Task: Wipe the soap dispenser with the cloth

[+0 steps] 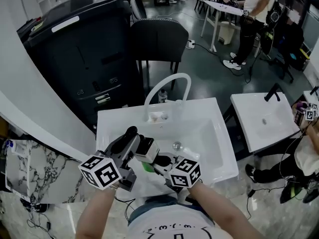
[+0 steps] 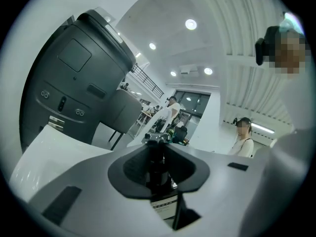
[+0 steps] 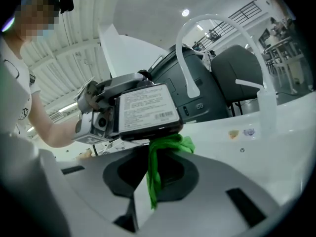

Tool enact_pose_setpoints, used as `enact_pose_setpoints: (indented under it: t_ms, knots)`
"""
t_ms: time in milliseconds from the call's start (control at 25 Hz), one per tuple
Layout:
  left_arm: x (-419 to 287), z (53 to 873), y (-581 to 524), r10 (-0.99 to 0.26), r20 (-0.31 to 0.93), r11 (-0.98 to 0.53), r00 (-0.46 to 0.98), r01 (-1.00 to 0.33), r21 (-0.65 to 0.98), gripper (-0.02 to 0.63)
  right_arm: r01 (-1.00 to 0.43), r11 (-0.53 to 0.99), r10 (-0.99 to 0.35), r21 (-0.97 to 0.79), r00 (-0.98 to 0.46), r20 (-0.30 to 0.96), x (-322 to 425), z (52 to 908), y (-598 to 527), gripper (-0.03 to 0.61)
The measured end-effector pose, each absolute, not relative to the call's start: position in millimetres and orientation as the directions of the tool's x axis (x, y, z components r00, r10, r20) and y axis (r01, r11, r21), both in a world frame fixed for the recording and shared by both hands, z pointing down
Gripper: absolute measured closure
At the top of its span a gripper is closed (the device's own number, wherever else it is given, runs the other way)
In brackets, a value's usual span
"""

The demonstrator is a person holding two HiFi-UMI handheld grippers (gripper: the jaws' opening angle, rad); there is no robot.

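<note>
Wiping under way; most faces probably still to do
Our left claw grips the dark, boxy plastic soap dispenser with white printed label above the glossy white sink; our right claw pinches the crumpled green fabric cloth, touching the dispenser's lower edge.

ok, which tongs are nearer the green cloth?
Right. The right tongs are shut on the green cloth. The left tongs grip the soap dispenser, and the cloth is bunched against the bottle's edge.
</note>
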State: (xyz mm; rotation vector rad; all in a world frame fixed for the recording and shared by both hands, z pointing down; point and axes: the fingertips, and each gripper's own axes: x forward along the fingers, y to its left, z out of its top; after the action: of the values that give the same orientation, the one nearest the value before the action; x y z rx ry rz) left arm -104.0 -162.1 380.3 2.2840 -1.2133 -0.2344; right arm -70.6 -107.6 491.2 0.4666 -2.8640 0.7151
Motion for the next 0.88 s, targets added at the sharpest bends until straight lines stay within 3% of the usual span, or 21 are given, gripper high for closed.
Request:
enact_pose_setpoints:
  t_ms: [560,880]
  knots:
    - [-103,368,-156,-0.825,0.109,-0.455,0.555,-0.766,0.454,0.520,-0.156,0.892,-0.103,-0.425,-0.984,0.145,-79,481,-79,0.531]
    - [-97,350,-149,-0.825,0.100,-0.487,0.556,-0.789,0.375,0.520,-0.363,0.821,-0.346,-0.440,-0.930,0.122,-35,479,-127,0.531]
